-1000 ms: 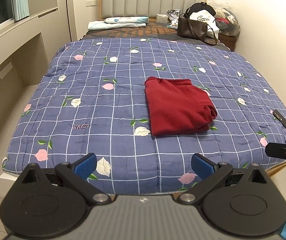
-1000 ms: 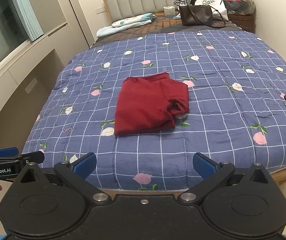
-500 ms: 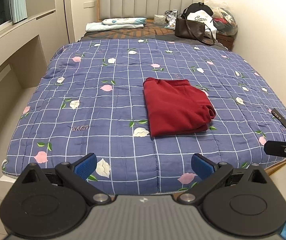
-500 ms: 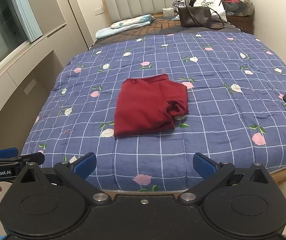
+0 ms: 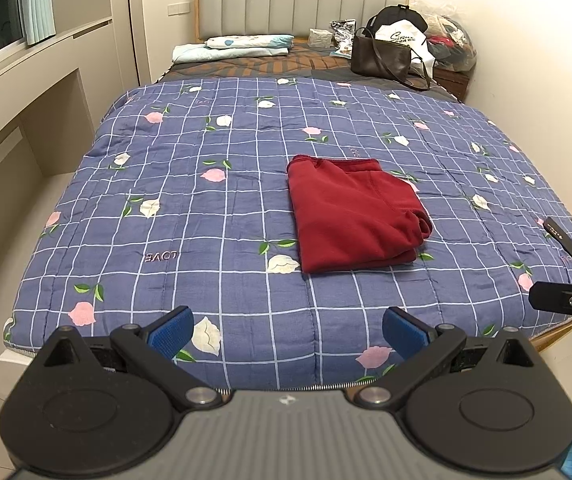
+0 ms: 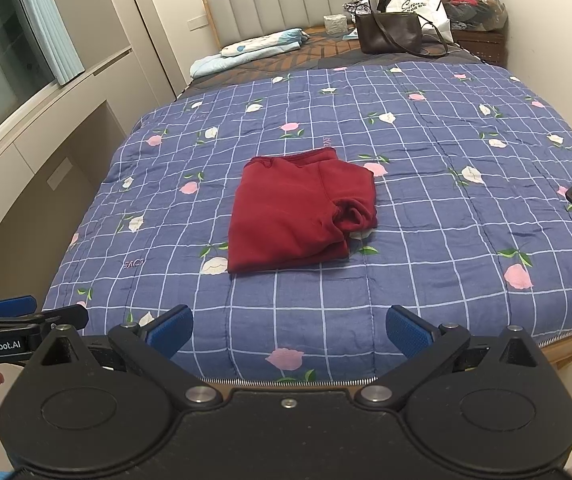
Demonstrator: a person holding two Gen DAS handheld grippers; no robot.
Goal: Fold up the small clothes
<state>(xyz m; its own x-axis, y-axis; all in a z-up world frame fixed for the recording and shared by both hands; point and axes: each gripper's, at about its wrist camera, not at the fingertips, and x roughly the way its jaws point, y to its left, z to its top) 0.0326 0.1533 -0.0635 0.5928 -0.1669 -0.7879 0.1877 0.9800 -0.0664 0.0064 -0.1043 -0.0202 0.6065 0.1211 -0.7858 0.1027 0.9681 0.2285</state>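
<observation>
A dark red garment (image 5: 353, 212) lies folded into a rough rectangle on the blue floral quilt (image 5: 206, 208), a little right of the bed's middle; it also shows in the right wrist view (image 6: 301, 210). My left gripper (image 5: 287, 330) is open and empty, held back over the bed's foot edge, well short of the garment. My right gripper (image 6: 289, 330) is open and empty, also back at the foot edge. Each gripper shows at the side of the other's view, the right one (image 5: 565, 302) and the left one (image 6: 26, 316).
A black remote-like bar (image 5: 563, 234) lies near the quilt's right edge. A brown handbag (image 5: 381, 56), bags and folded bedding (image 5: 238, 46) sit by the headboard. A built-in cabinet (image 5: 14, 120) runs along the left; a wall is on the right.
Both grippers have drawn back and risen slightly from the bed, so the garment looks a little farther. The garment has not moved. Both stay open.
</observation>
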